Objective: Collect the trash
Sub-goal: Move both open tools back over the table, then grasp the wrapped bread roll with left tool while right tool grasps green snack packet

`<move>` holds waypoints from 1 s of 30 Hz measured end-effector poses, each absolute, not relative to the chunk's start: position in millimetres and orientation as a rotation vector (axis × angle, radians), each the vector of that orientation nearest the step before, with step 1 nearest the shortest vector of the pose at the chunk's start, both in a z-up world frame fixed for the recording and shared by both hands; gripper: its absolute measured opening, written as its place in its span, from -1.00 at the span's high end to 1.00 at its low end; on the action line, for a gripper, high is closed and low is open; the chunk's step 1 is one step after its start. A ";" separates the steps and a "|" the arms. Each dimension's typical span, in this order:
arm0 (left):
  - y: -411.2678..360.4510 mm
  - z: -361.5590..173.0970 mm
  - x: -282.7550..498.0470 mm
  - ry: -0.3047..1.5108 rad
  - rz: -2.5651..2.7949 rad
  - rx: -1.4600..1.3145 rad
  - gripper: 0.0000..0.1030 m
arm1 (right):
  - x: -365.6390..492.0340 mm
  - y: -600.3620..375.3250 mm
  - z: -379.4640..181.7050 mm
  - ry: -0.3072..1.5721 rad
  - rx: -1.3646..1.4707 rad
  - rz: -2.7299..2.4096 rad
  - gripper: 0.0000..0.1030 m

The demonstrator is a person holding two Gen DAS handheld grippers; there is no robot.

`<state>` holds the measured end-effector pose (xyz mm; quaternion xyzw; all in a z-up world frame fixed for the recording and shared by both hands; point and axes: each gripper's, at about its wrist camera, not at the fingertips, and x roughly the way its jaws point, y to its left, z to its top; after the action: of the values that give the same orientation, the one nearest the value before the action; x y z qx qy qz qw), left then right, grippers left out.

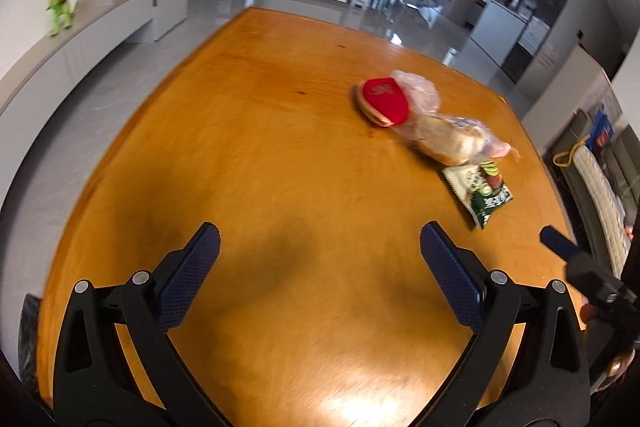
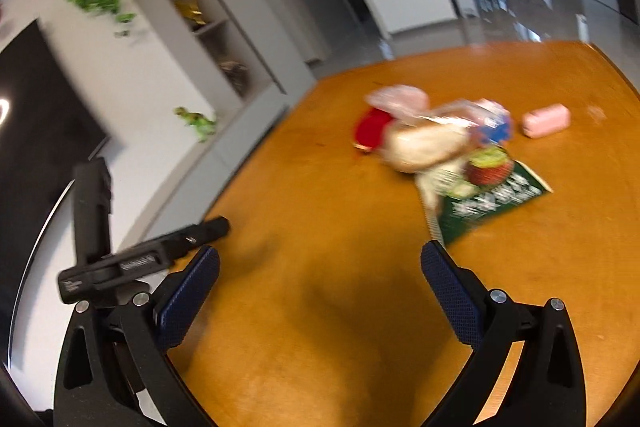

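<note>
On the orange wooden table (image 1: 248,163) lie a red round lid-like piece (image 1: 383,99), a clear plastic bag with bread in it (image 1: 452,137) and a green and white snack wrapper (image 1: 482,193). My left gripper (image 1: 319,245) is open and empty above bare wood, well short of them. My right gripper (image 2: 320,267) is open and empty; the wrapper (image 2: 486,201) lies just beyond its right finger, with the bread bag (image 2: 424,143) and red piece (image 2: 370,131) farther off. A pink packet (image 2: 546,121) lies at the far right.
The left gripper's body (image 2: 132,259) shows at the left of the right wrist view, over the table's left edge. The right gripper's tip (image 1: 560,245) shows at the right of the left wrist view. A green toy dinosaur (image 1: 60,7) stands on a wall ledge. A sofa (image 1: 600,195) is past the right edge.
</note>
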<state>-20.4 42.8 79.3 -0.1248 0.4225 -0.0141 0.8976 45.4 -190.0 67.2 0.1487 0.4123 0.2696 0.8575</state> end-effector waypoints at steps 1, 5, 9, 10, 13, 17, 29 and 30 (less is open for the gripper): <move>35.2 78.7 -12.5 0.880 -0.046 -0.253 -0.88 | 49.8 -196.0 62.7 0.884 0.315 0.545 -0.95; 7.2 79.4 15.9 0.894 -0.116 -0.228 -0.88 | 68.1 -218.4 46.8 0.930 0.314 0.444 -0.94; -11.0 86.4 41.6 0.914 -0.171 -0.208 -0.88 | 105.2 -233.7 28.4 1.032 0.423 0.358 -0.94; -15.2 89.3 50.0 0.922 -0.190 -0.206 -0.88 | 115.1 -236.2 23.8 1.059 0.459 0.345 -0.94; -26.5 95.8 74.8 0.956 -0.240 -0.210 -0.88 | 135.4 -230.6 15.2 1.107 0.496 0.320 -0.94; -44.4 95.5 105.9 1.016 -0.284 -0.196 -0.88 | 154.2 -217.5 8.0 1.168 0.462 0.249 -0.70; -92.4 64.7 166.2 1.151 -0.337 -0.093 -0.88 | 126.9 -252.9 5.3 1.143 0.458 0.282 0.31; -97.5 59.1 171.7 1.172 -0.347 -0.080 -0.88 | 122.9 -256.0 6.1 1.138 0.453 0.285 0.32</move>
<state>171.7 -97.5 59.1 -0.0377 0.5502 -0.1628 0.8182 122.9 -256.0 6.1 0.2119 0.5324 0.1333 0.8086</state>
